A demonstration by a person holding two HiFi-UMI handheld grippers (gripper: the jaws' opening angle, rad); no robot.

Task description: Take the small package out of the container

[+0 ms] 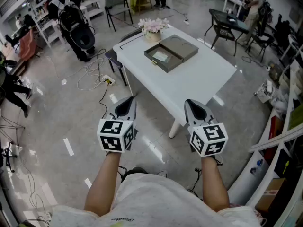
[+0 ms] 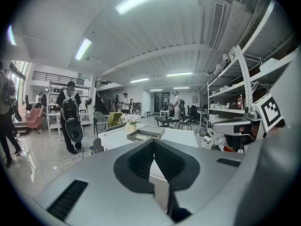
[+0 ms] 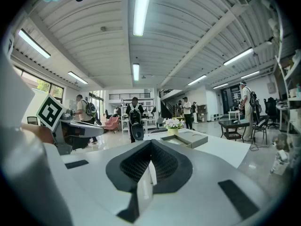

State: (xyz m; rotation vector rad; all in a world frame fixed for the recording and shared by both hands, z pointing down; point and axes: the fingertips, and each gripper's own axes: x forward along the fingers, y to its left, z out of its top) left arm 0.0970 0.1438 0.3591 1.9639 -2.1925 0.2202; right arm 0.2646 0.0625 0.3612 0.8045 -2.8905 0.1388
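Observation:
A grey-green container (image 1: 166, 60) lies open on the white table (image 1: 199, 79), its lid (image 1: 182, 46) folded out to the right. Inside it lies a small pale package (image 1: 160, 56). Both grippers hang over the floor, short of the table's near end and well apart from the container. My left gripper (image 1: 126, 108) is shut with nothing in it, and so is my right gripper (image 1: 196, 109). In the left gripper view the container (image 2: 146, 134) shows far beyond the closed left gripper (image 2: 154, 143). The right gripper view shows the container (image 3: 186, 138) past the closed right gripper (image 3: 150, 143).
A vase of pink flowers (image 1: 153, 28) stands behind the container. A dark chair (image 1: 116, 56) sits at the table's left side, with cables (image 1: 92, 74) on the floor and a stroller (image 1: 78, 25) beyond. A black table with chairs (image 1: 232, 22) is at the back right; shelving (image 1: 284, 126) runs along the right.

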